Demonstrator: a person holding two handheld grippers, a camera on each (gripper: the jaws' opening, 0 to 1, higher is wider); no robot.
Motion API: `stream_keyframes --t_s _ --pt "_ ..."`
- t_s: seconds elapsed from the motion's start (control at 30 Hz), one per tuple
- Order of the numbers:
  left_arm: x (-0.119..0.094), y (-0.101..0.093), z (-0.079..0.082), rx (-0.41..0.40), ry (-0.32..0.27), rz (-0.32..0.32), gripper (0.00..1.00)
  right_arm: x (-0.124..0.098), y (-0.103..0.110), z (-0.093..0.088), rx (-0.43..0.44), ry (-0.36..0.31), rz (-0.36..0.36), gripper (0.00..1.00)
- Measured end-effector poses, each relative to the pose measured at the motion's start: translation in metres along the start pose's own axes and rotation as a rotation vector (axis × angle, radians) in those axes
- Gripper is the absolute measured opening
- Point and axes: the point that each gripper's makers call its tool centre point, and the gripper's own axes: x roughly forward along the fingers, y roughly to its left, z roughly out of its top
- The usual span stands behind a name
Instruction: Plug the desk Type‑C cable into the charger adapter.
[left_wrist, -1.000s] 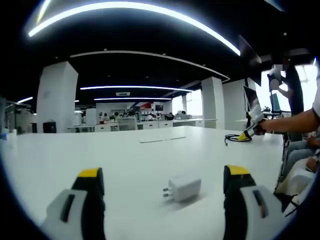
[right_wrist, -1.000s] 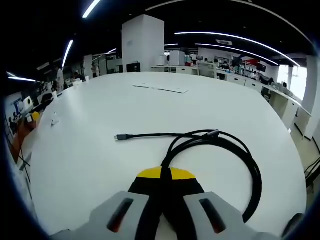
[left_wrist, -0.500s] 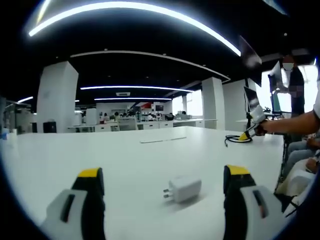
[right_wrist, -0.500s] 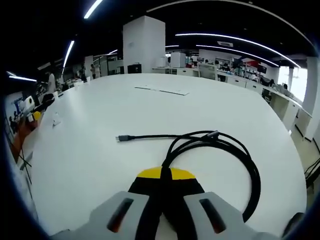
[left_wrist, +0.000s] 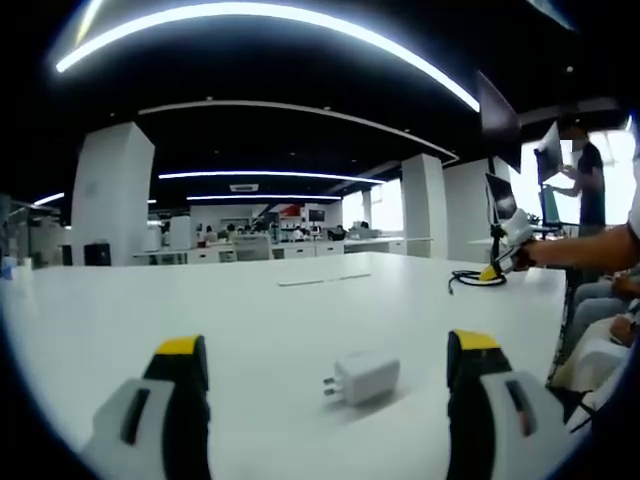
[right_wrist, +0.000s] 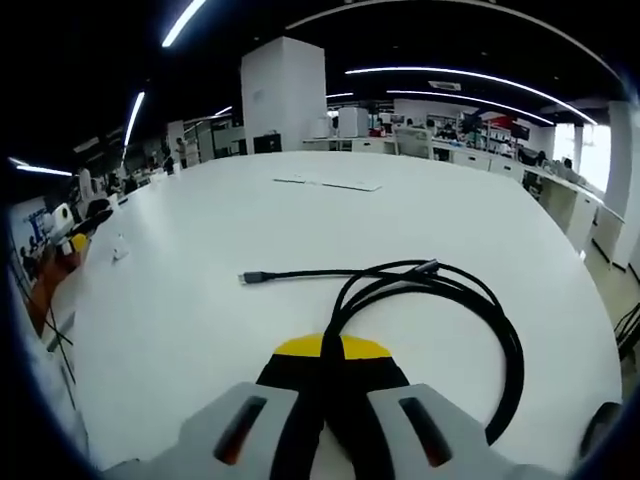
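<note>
Left gripper view: left gripper (left_wrist: 325, 350) jaws wide apart, white charger adapter (left_wrist: 362, 378) lying on the counter (left_wrist: 250, 310) between them, untouched. Right gripper view: right gripper (right_wrist: 332, 352) jaws clamped on the black Type-C cable (right_wrist: 440, 300); loop ahead, plug end (right_wrist: 249, 278) front-left on the counter.

1. A broad white table (left_wrist: 250, 300) runs across both views.
2. A flat, pale strip (right_wrist: 325, 183) lies on the table's far part; what it is cannot be told.
3. A white pillar (left_wrist: 112, 195) stands behind the table in the left gripper view, with a dark box (left_wrist: 97, 254) at its foot.
4. Long ceiling lights (left_wrist: 260, 20) curve overhead.
5. Desks (right_wrist: 470, 155) with people fill the background.
6. A person (left_wrist: 583, 185) stands at the right, by bright windows (left_wrist: 615, 170).
</note>
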Motion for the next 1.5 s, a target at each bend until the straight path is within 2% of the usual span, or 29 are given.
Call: stream_keyframes --t_s 0.53,1.17,1.2,1.5 --pt "0.001 0.001 -0.002 -0.003 0.001 -0.001 1.0 -0.011 0.017 -0.011 0.002 -0.01 0.01 0.01" --pt "0.0 -0.001 -0.004 -0.007 0.005 -0.006 1.0 -0.018 0.04 -0.015 -0.003 -0.044 0.032 0.02" --pt "-0.001 0.0 -0.004 -0.009 0.0 -0.003 1.0 -0.02 0.051 -0.014 -0.002 -0.051 0.053 0.02" --pt "0.0 -0.001 -0.005 -0.01 0.0 -0.008 1.0 -0.026 0.069 -0.012 0.017 -0.078 0.092 0.02"
